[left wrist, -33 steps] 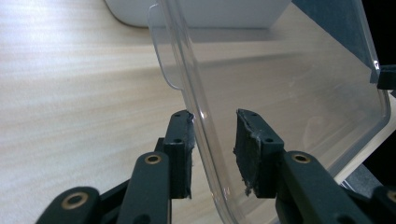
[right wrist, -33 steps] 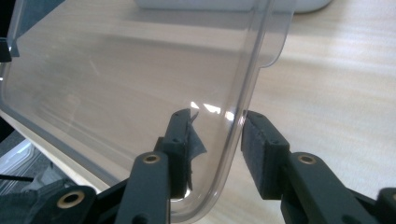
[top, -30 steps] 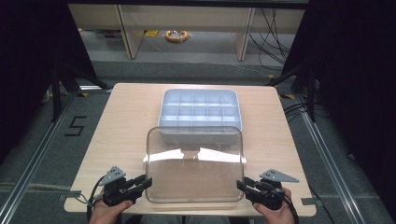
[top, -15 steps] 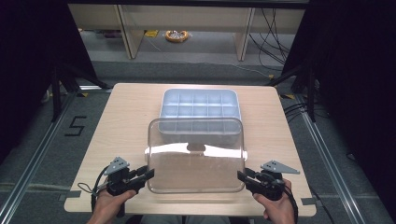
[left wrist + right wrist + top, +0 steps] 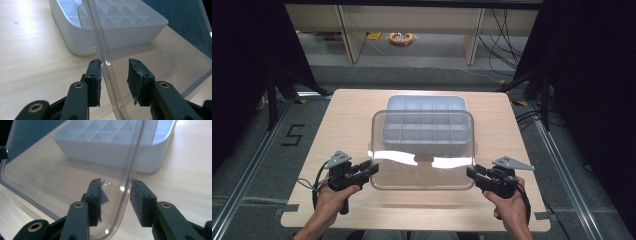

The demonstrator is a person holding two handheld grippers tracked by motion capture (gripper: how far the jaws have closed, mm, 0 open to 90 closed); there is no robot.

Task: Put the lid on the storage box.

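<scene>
A clear plastic lid (image 5: 422, 150) hangs tilted above the wooden table (image 5: 352, 120), its far part overlapping a white compartment tray (image 5: 427, 101) at the table's middle. My left gripper (image 5: 373, 170) holds the lid's near left corner and my right gripper (image 5: 471, 173) its near right corner. In the left gripper view the lid's curved rim (image 5: 103, 57) runs between the jaws of my left gripper (image 5: 115, 75), against the left pad, with the tray (image 5: 75, 40) behind. In the right gripper view the rim (image 5: 132, 162) rests against the right pad of my right gripper (image 5: 116, 192), with the tray (image 5: 155, 162) behind.
Bare tabletop lies to the left and right of the tray. Black frames and curtains flank the table. Cables (image 5: 507, 45) and a yellow coil (image 5: 401, 38) lie on the floor beyond the far edge.
The lid has moved away from the person toward the tray and now covers most of it. Both grippers have gone forward with it.
</scene>
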